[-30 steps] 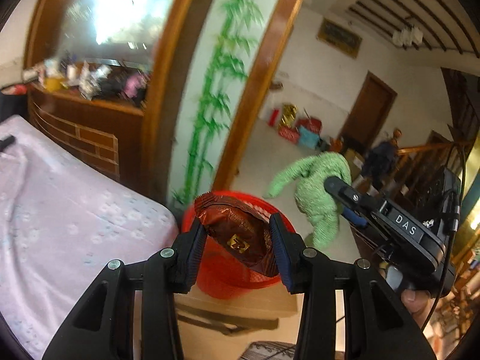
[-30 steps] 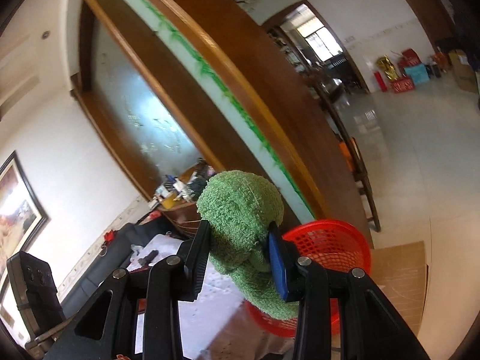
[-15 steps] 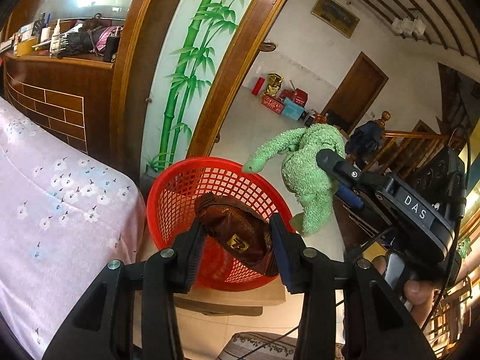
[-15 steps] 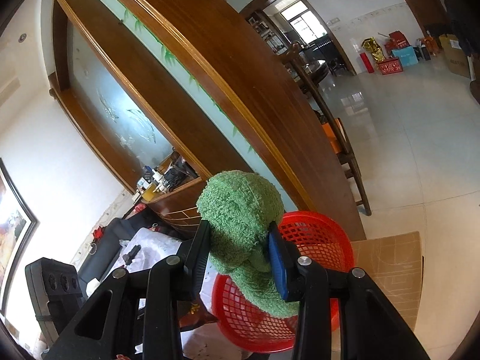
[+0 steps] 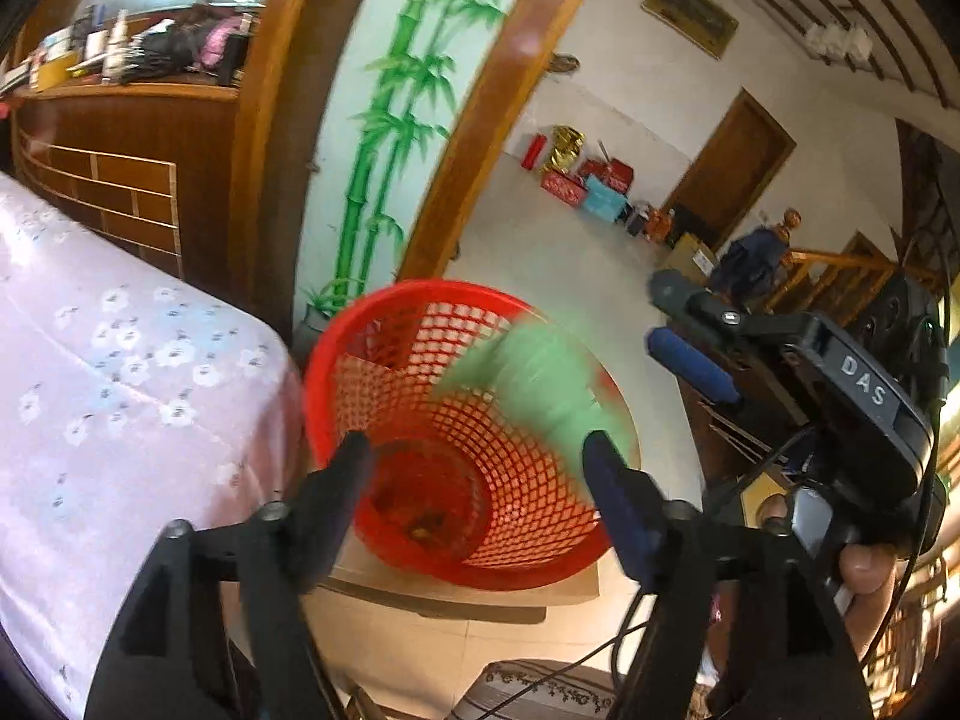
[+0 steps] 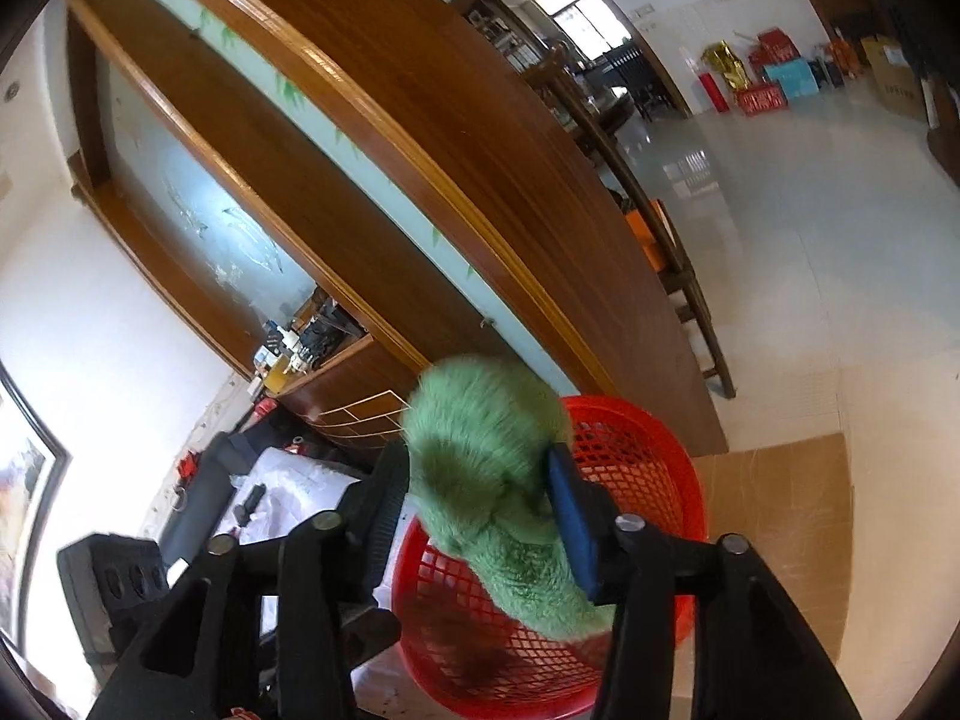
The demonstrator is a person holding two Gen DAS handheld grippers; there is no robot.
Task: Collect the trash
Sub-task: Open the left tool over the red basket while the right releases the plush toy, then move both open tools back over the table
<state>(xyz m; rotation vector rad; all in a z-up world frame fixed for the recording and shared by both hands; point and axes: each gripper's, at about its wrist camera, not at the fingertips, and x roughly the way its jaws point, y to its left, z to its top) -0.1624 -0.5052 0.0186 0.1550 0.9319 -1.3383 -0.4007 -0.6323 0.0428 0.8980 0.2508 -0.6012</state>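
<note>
Left wrist view: the left gripper (image 5: 477, 468) now stands spread wide with nothing between its fingers, where half a second ago it pinched a brown wrapper over the basket. That wrapper seems to be the dark, blurred patch at the bottom of the red basket (image 5: 360, 324), though it is too smeared to be sure. Taken so, one piece of trash is collected and this tool is free. The basket sits directly ahead of the open fingers, its mouth tilted toward the camera, with the pink flowered cloth (image 5: 120, 360) just to its left and a sheet of cardboard (image 5: 456, 591) under it. Further right, a green blur crosses the basket's right rim: the green plush toy (image 5: 540, 384), falling or swinging in. Right of that is the right gripper (image 5: 690, 330), its fingers apart and nothing between them.

Right wrist view: the toy (image 6: 486, 468) lies between the fingers of the right gripper (image 6: 474, 498), blurred by motion, its lower part hanging into the basket (image 6: 636, 450) just beyond. The fingers stand wider than before and the blue pad on the right looks clear of the plush, so the grip appears let go and the toy on its way down. If it lands inside, both hands are free for whatever trash remains.
</note>
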